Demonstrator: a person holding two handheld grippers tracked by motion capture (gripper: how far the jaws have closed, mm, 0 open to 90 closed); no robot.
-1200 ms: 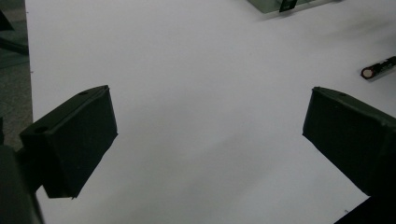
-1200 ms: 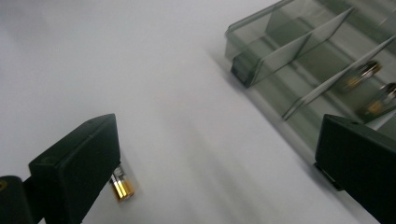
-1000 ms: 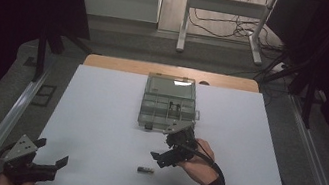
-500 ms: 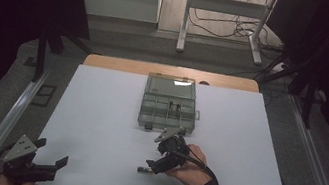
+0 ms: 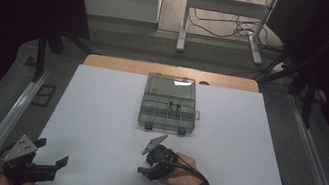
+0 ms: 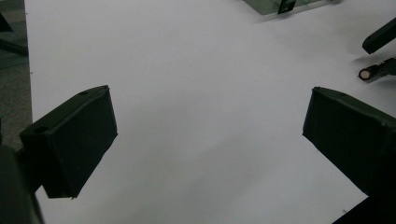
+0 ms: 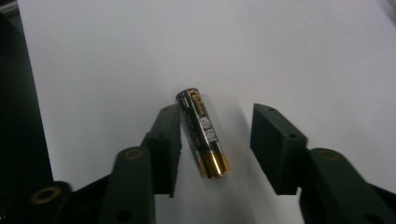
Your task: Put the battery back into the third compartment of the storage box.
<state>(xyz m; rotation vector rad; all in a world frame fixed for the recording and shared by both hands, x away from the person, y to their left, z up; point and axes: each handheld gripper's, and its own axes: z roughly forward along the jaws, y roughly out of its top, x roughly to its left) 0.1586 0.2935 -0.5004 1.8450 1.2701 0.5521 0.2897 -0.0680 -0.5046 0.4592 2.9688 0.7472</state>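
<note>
My right gripper (image 7: 215, 140) has just been closing around the battery (image 7: 203, 133), which lies flat on the white worktop (image 5: 96, 122) between the jaws; one pad looks to be against it, the other has a gap, so I judge the pick-up begun but not secured. My left gripper (image 6: 205, 140) sits wide apart with nothing in it near the worktop's front corner. The clear compartment box (image 5: 169, 103) farther back stands open, well apart from the battery, so lifting and any placing there are left to do

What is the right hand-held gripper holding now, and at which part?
Nothing yet. The battery lies on the table between the closing jaws of the right hand-held gripper; one pad is against its side, the other apart.
</note>
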